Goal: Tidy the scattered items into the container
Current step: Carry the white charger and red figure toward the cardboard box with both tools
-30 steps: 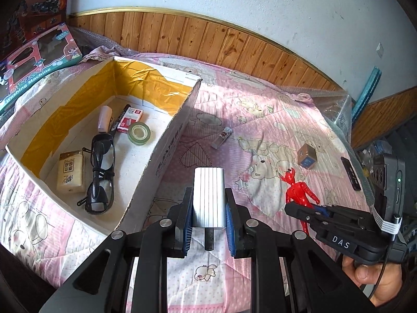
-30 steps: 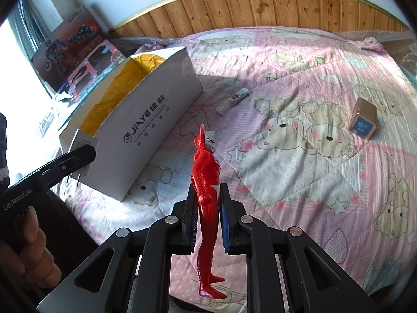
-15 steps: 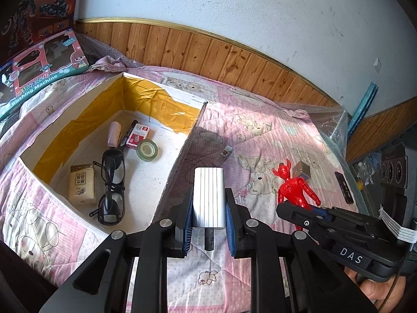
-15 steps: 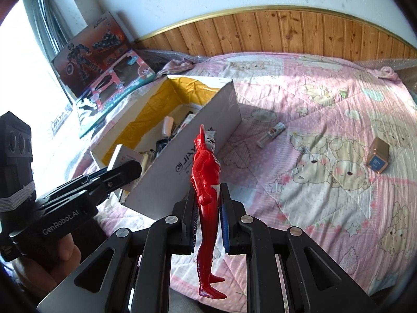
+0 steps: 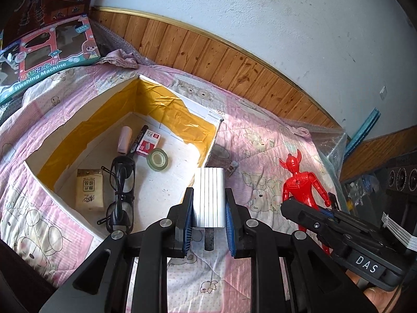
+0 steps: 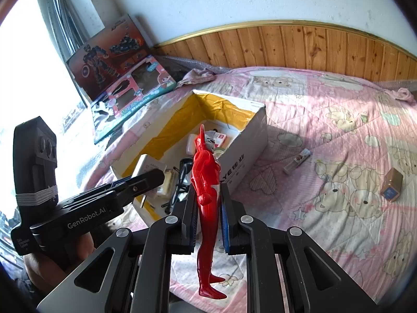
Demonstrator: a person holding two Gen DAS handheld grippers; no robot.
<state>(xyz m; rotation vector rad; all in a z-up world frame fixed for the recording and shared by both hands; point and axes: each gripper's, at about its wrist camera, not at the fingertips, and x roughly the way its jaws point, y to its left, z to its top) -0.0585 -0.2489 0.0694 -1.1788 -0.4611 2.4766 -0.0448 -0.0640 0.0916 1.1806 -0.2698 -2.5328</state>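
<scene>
The right gripper point(image 6: 207, 224) clamps a red toy figure point(image 6: 207, 182) upright by its middle, above the pink quilted bed point(image 6: 338, 234). Beyond it sits an open white cardboard box point(image 6: 250, 146) with a yellow-taped inside, holding glasses point(image 6: 182, 180) and small packets. The left gripper point(image 6: 146, 180), gripping a white block point(image 6: 149, 165), hangs over the box's near corner. A small tube point(image 6: 297, 160) and a brown cube point(image 6: 391, 185) lie on the quilt.

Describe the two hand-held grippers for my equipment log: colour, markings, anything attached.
Both are matte black with blue pads and silver screws. The left hand-held gripper reads "GenRobot.AI" in white on its side, with a black camera block banded in white at the rear. The right hand-held gripper carries a white "DAS" label and similar white banding.
</scene>
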